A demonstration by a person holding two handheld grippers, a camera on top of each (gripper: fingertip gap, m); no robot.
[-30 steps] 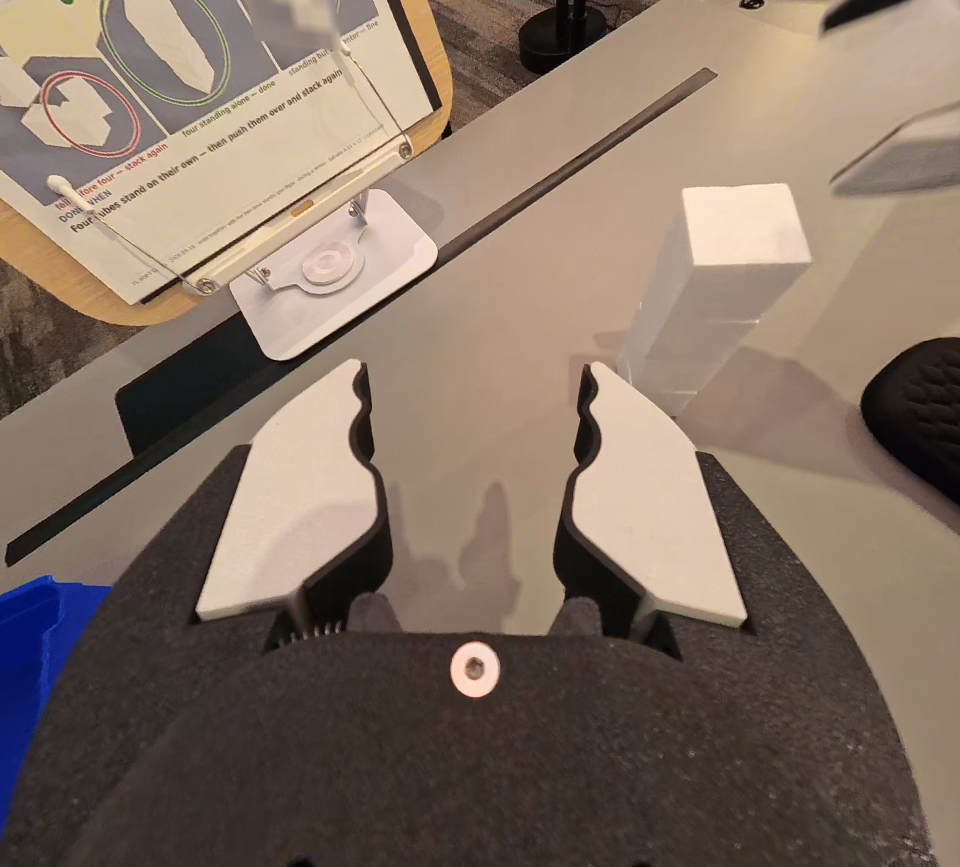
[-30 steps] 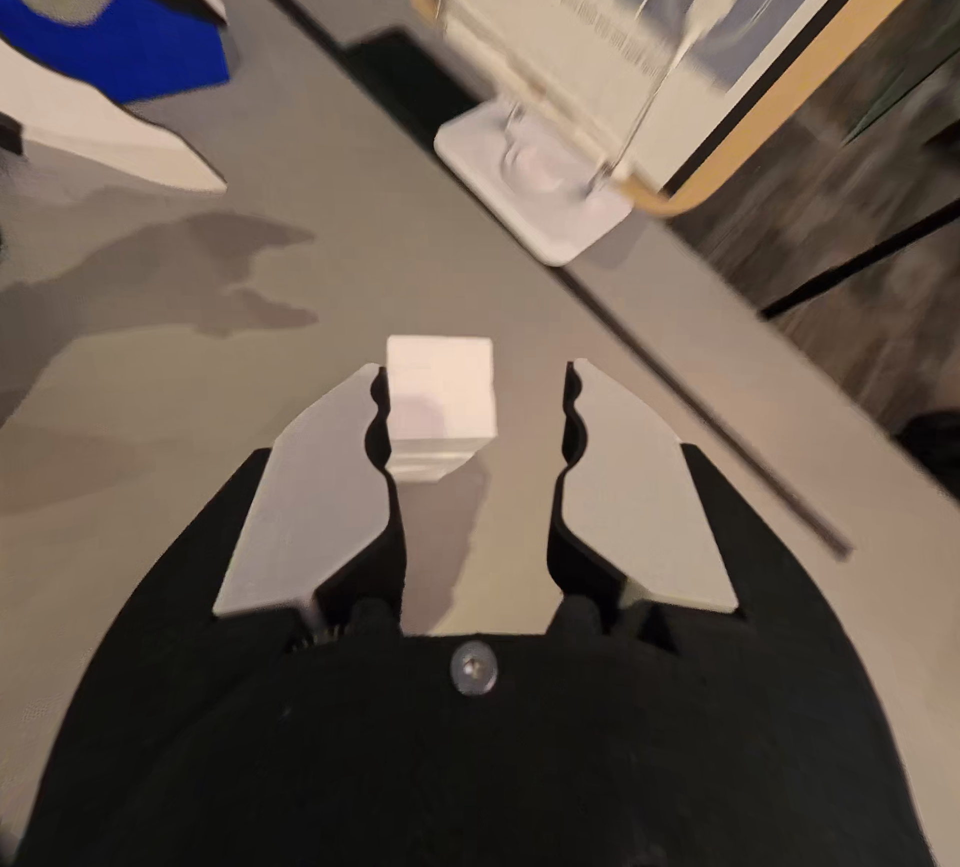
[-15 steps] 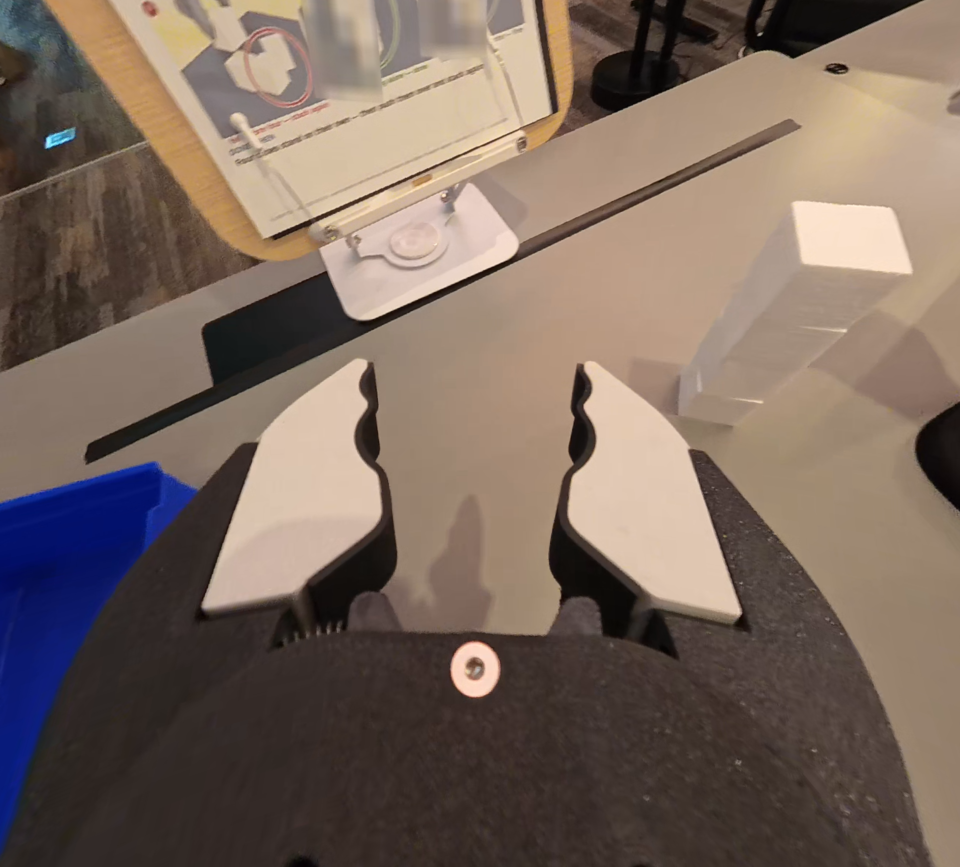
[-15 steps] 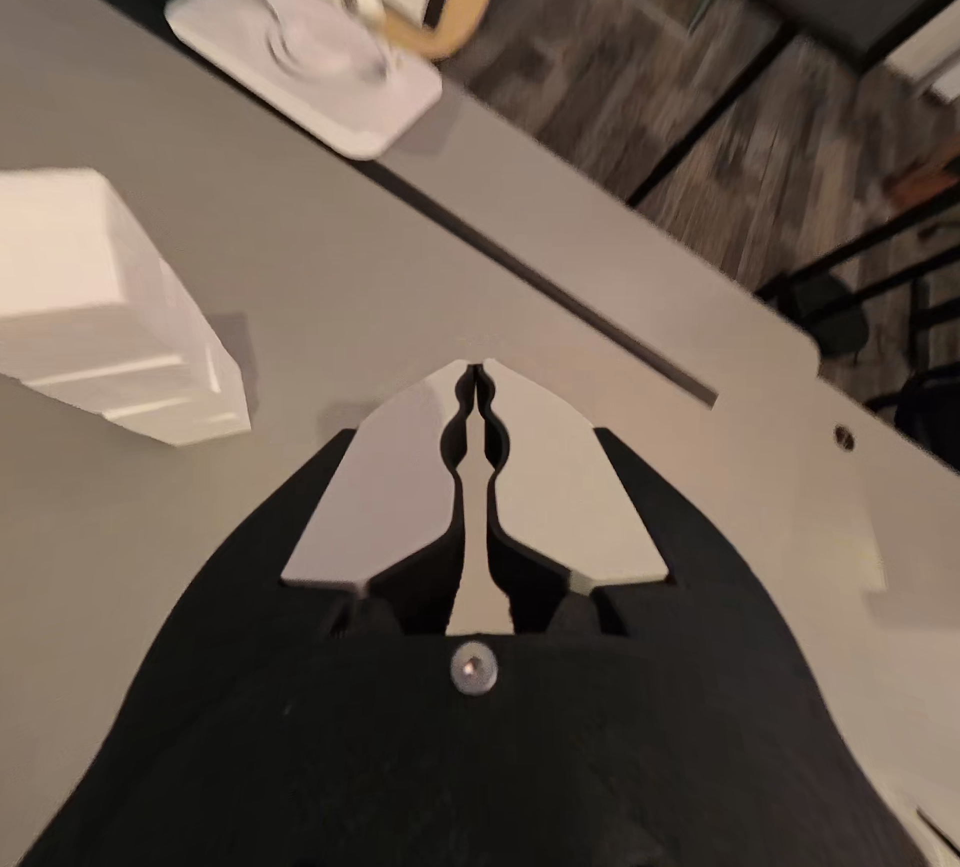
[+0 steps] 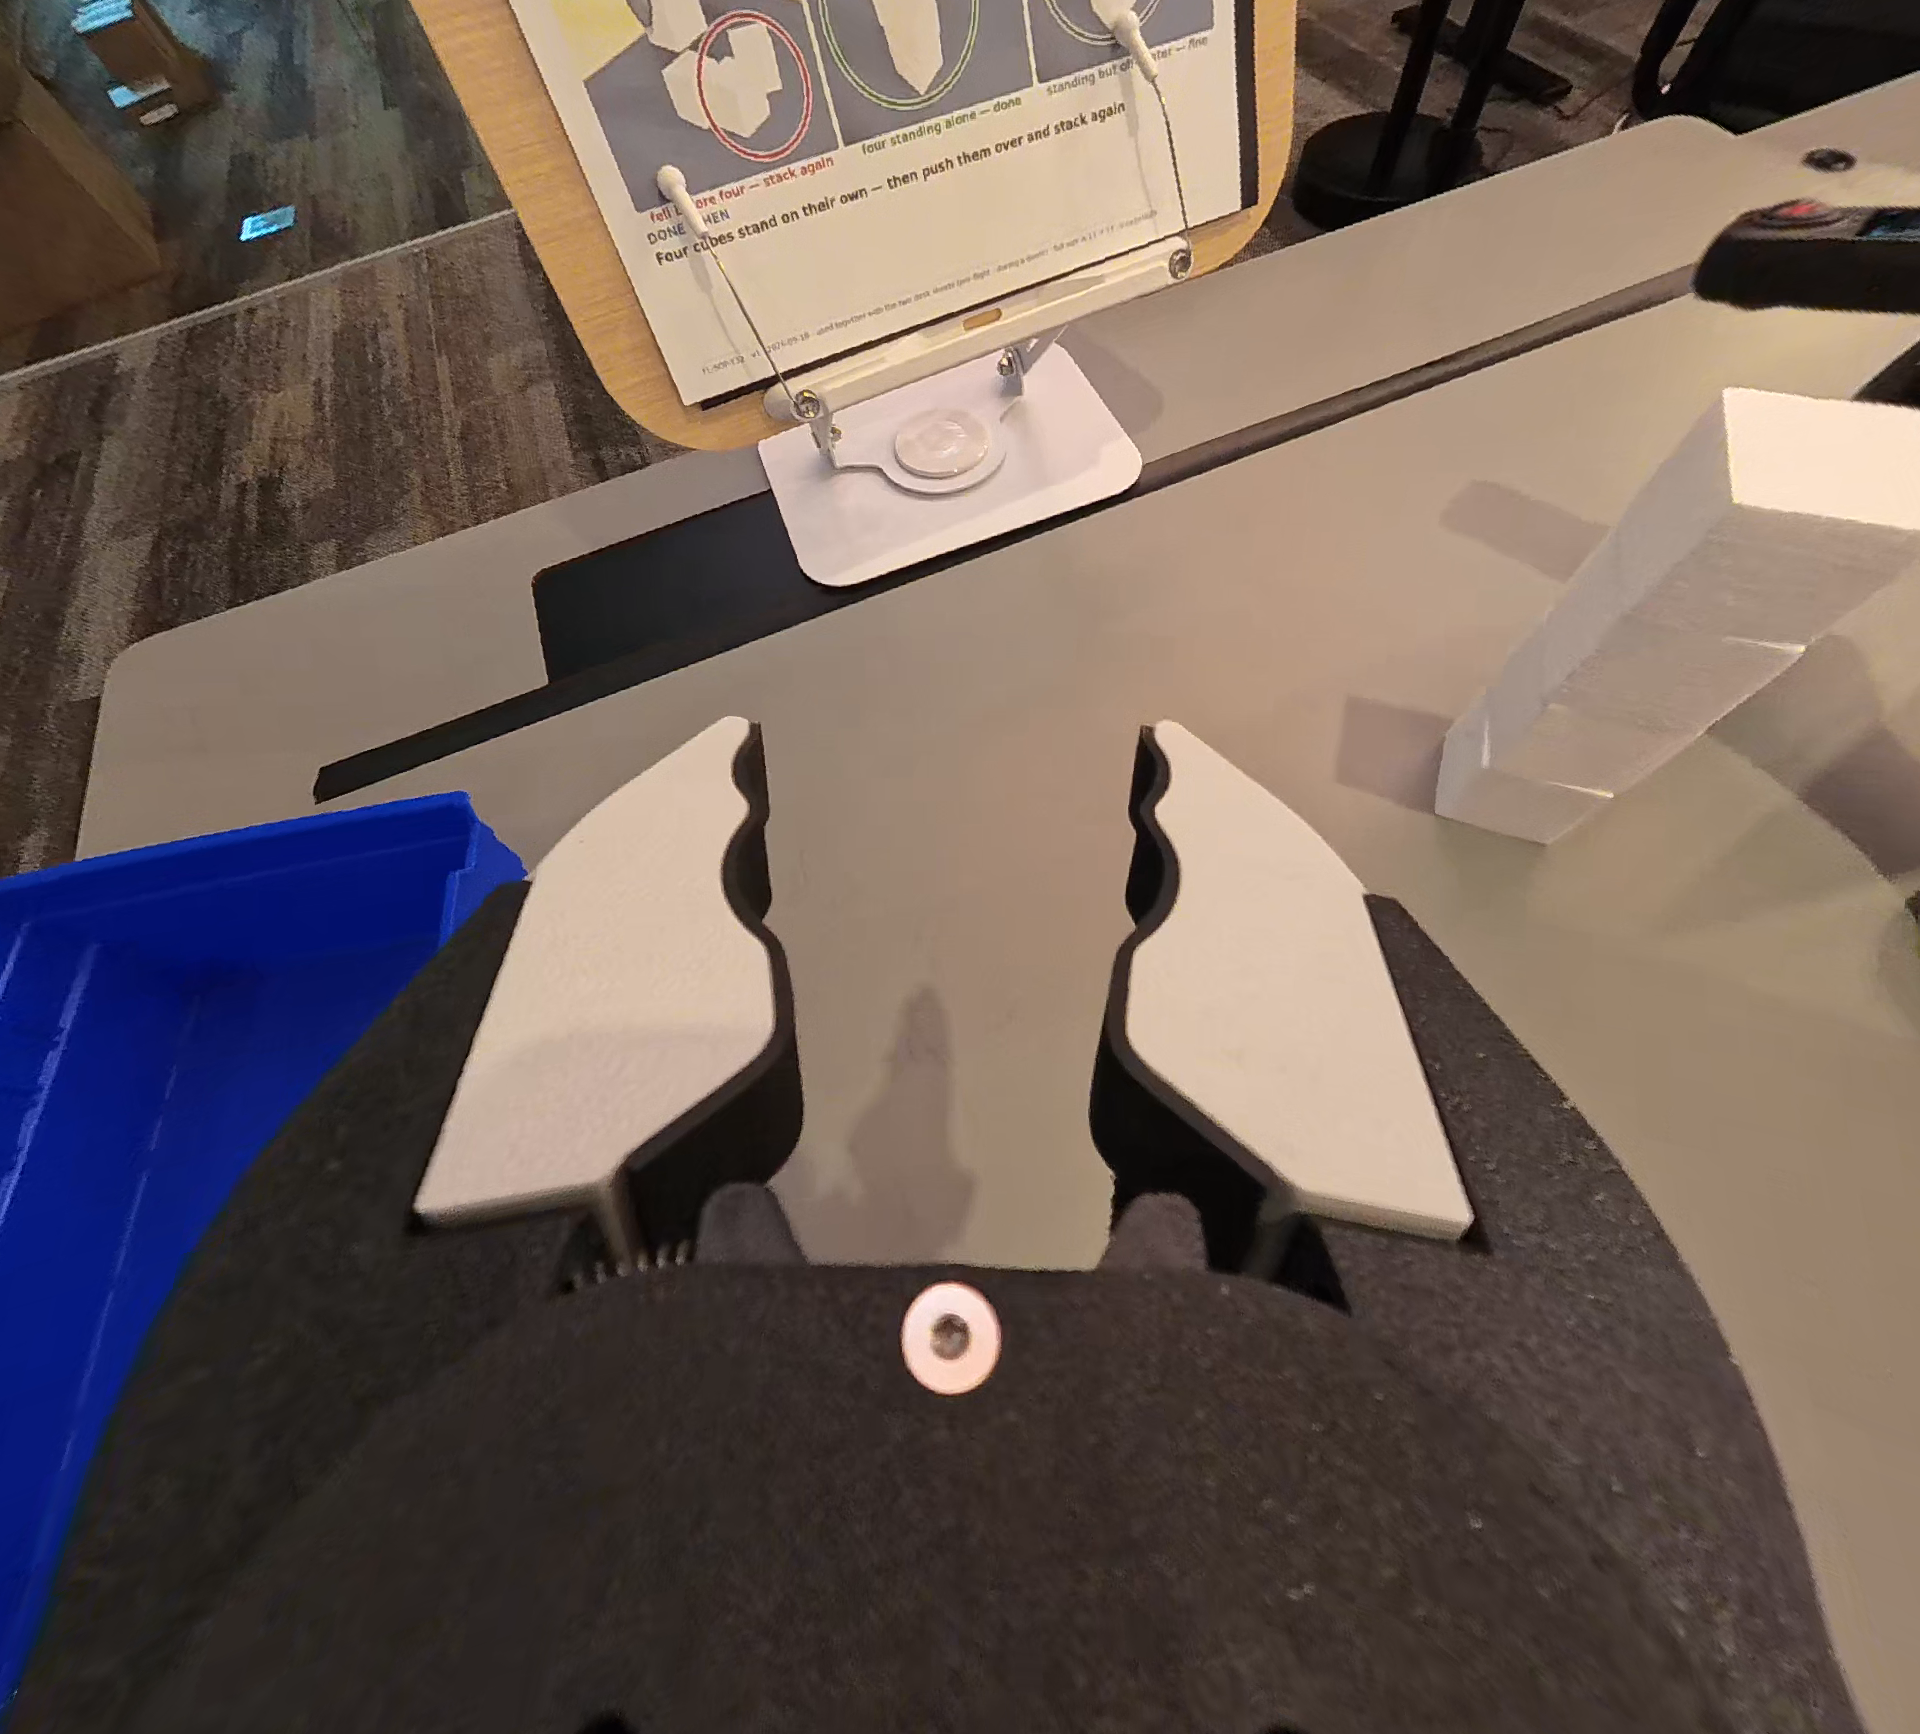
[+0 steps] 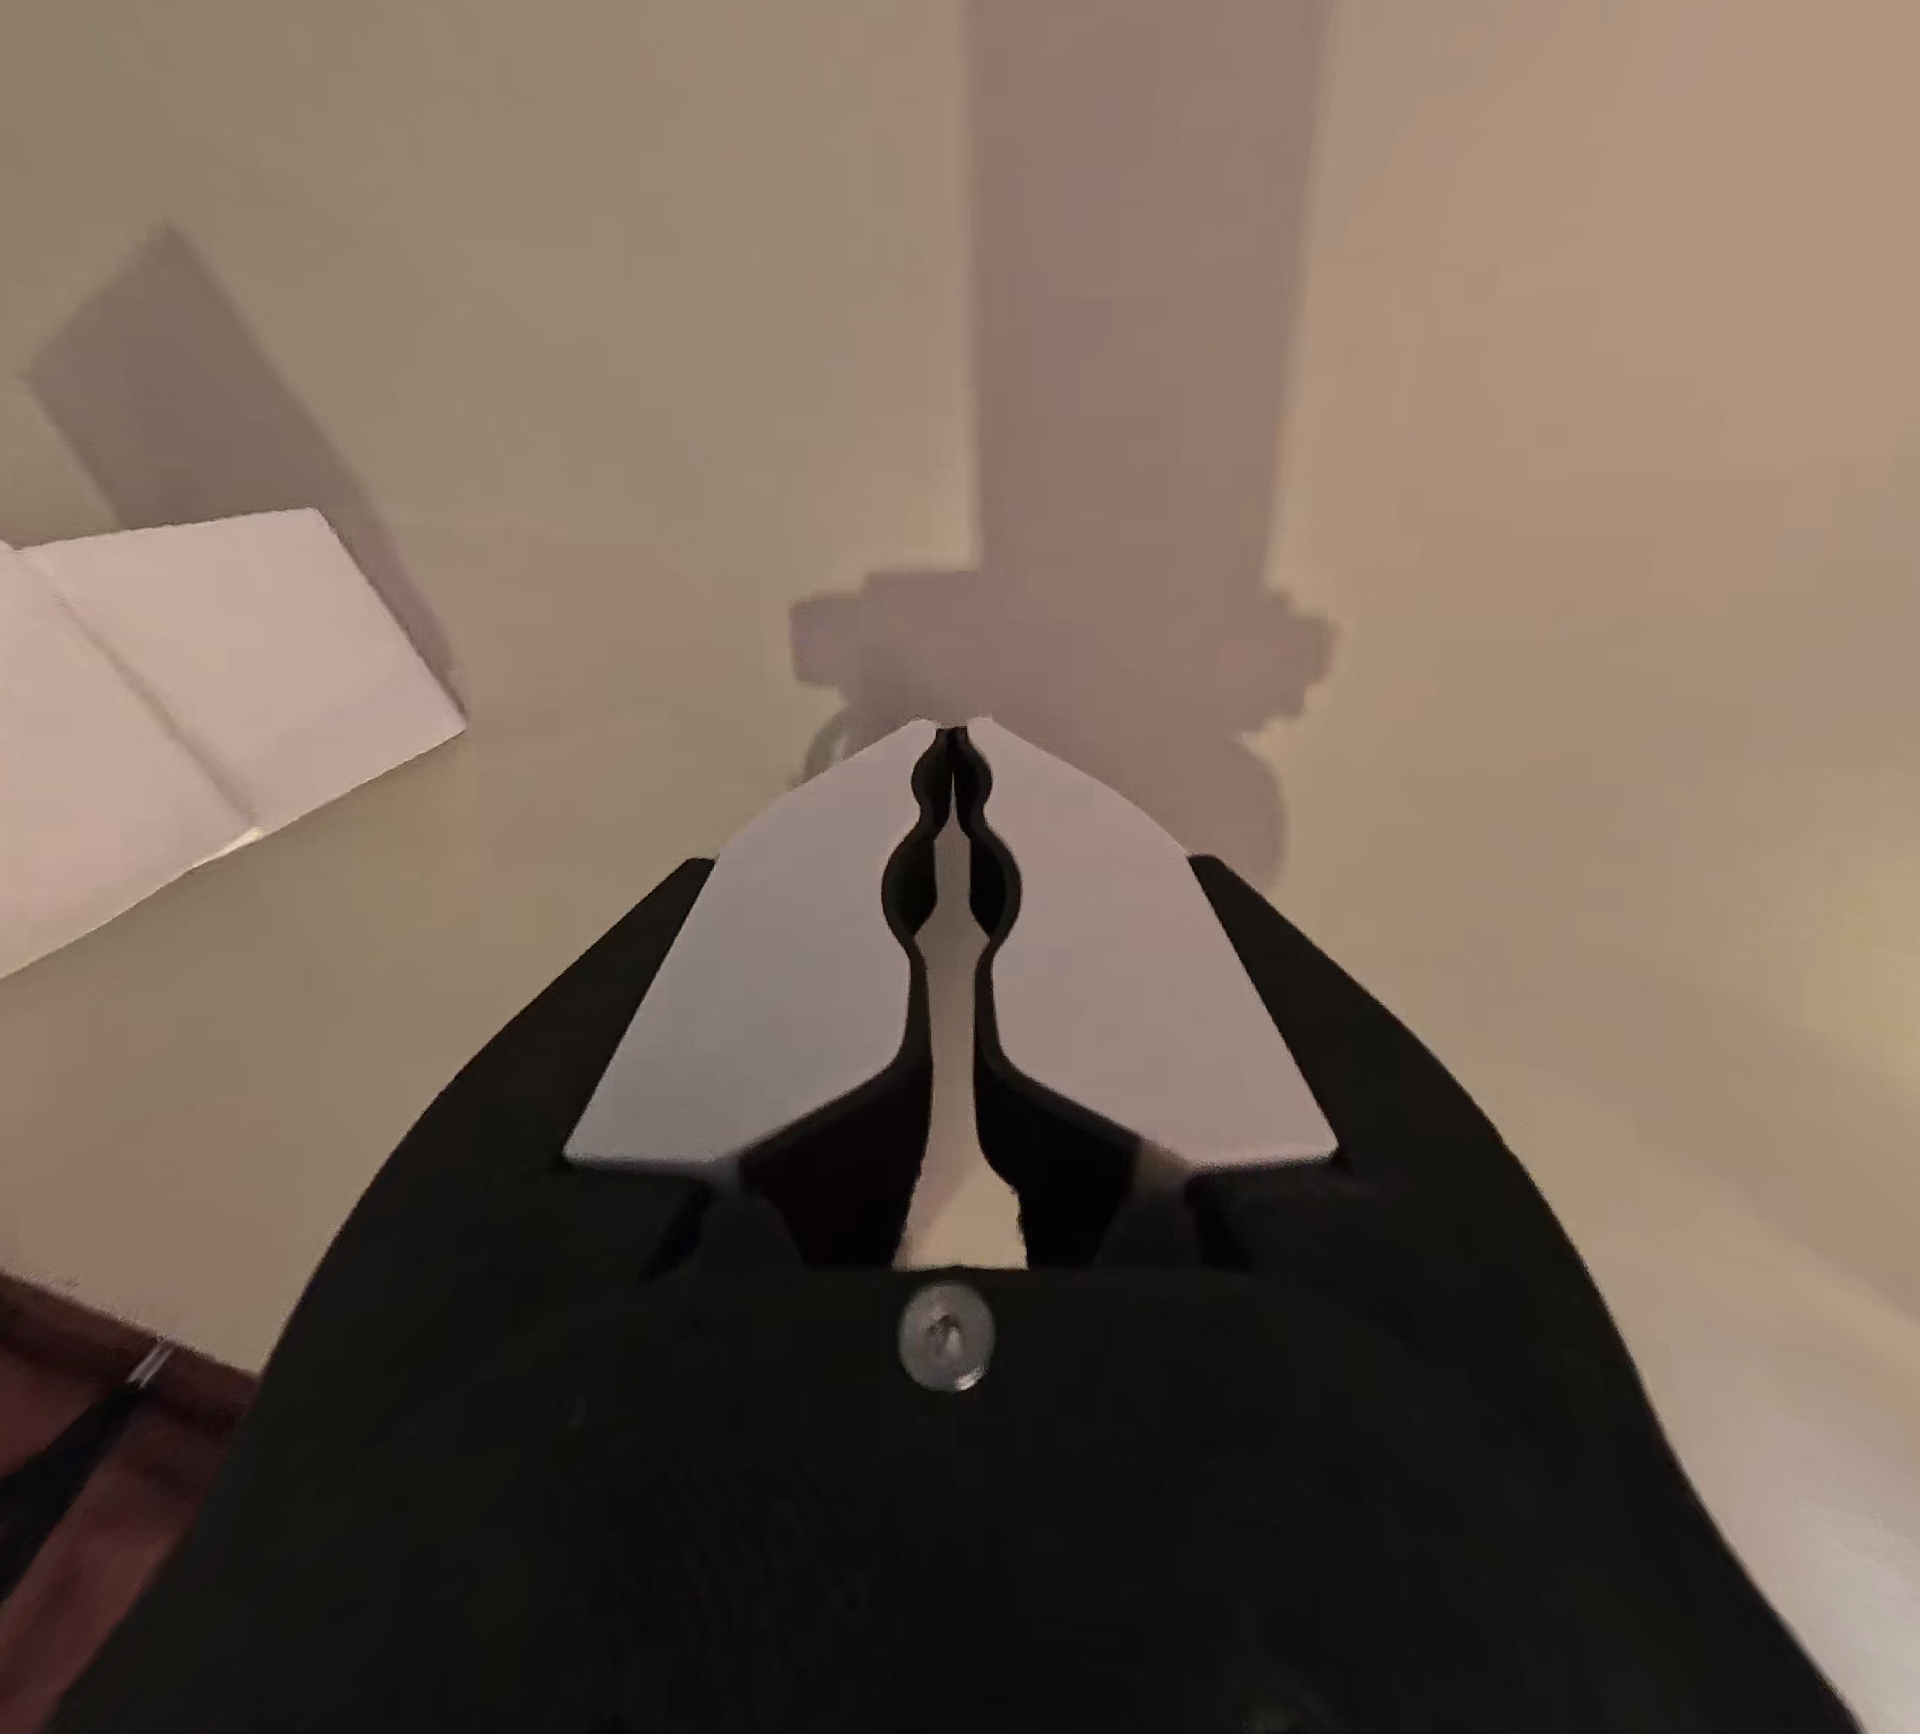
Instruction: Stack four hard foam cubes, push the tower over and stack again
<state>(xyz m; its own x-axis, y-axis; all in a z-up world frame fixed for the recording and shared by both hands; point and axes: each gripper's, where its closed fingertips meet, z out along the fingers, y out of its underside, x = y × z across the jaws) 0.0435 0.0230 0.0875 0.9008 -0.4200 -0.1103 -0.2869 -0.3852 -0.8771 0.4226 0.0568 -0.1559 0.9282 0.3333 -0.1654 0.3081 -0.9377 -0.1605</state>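
A tower of white foam cubes (image 5: pixel 1683 635) stands on the grey table (image 5: pixel 1039 666) at the right of the left wrist view. It appears tilted by the wide lens. My left gripper (image 5: pixel 945 734) is open and empty, low over the table, well to the left of the tower. My right gripper (image 6: pixel 954 730) is shut and empty, pointing down at the bare table (image 6: pixel 623 178). The tower shows at the left edge of the right wrist view (image 6: pixel 197 708), apart from the fingers. The black body of the right gripper (image 5: pixel 1808 271) shows beyond the tower in the left wrist view.
A blue bin (image 5: pixel 197 988) sits at the left, next to my left gripper. A wooden board with an instruction sheet (image 5: pixel 873 84) stands on a white base (image 5: pixel 945 479) at the table's far edge. A dark slot (image 5: pixel 1351 417) runs along the back of the table. One gripper's finger ends stand about 45 cm off the other's.
My right gripper has closed and swung off the tower, which now stands at its left. My left gripper has drawn back to the left, staying open.
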